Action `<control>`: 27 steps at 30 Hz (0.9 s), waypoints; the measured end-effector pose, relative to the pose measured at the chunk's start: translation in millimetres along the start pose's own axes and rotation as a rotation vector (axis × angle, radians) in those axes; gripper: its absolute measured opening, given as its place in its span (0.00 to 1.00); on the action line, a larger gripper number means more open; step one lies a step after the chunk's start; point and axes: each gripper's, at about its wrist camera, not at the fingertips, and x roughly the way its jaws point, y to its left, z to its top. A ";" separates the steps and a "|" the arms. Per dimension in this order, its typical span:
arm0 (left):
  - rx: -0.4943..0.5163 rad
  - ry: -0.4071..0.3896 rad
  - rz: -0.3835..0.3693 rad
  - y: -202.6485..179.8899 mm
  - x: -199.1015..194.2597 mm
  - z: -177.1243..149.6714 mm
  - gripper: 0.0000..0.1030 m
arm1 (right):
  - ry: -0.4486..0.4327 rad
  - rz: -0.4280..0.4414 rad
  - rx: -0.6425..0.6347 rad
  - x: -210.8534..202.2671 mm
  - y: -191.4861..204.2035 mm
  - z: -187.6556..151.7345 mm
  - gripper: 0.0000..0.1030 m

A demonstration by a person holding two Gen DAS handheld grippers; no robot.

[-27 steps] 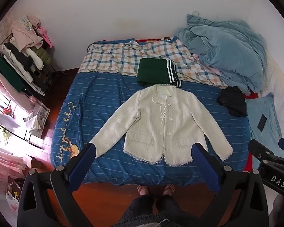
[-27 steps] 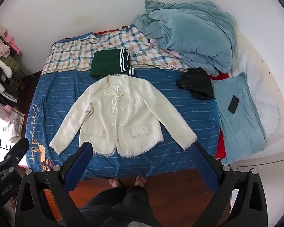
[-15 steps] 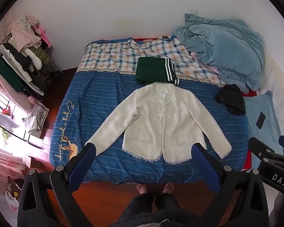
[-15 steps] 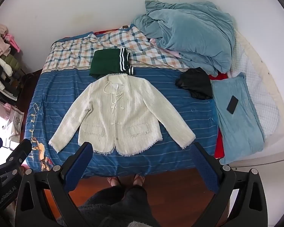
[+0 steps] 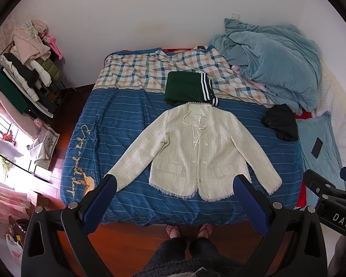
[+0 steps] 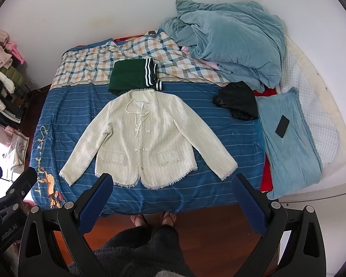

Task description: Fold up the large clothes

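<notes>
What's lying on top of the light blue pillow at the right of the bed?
A dark phone lies flat on the light blue pillow. Nothing else is on it. A red sheet shows beneath its edge; the rest underneath is covered.

My left tongs (image 5: 174,189) hide cuff of cream jacket (image 5: 196,147). Jacket collar overlaps folded green garment (image 5: 186,88). Clothes rack (image 5: 20,73) cut by frame edge. Black garment (image 5: 280,122) crumpled, type unclear.

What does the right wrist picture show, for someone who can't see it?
A cream tweed jacket lies flat, sleeves spread, on a blue striped bed cover. The right tongs hang open above it, holding nothing. A folded green garment touches its collar.
</notes>
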 end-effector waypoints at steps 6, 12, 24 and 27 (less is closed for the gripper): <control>-0.001 -0.001 0.001 0.6 0.6 0.8 1.00 | -0.005 -0.004 -0.003 -2.8 -0.2 -1.4 1.00; -0.002 -0.004 0.000 2.6 0.8 2.4 1.00 | -0.013 -0.014 -0.011 -11.7 -0.3 0.7 1.00; -0.001 -0.008 0.000 3.0 0.5 3.3 1.00 | -0.015 -0.014 -0.014 -13.7 0.2 1.0 1.00; -0.003 -0.006 -0.003 3.0 0.3 3.8 1.00 | -0.014 -0.012 -0.010 -13.1 1.4 2.0 1.00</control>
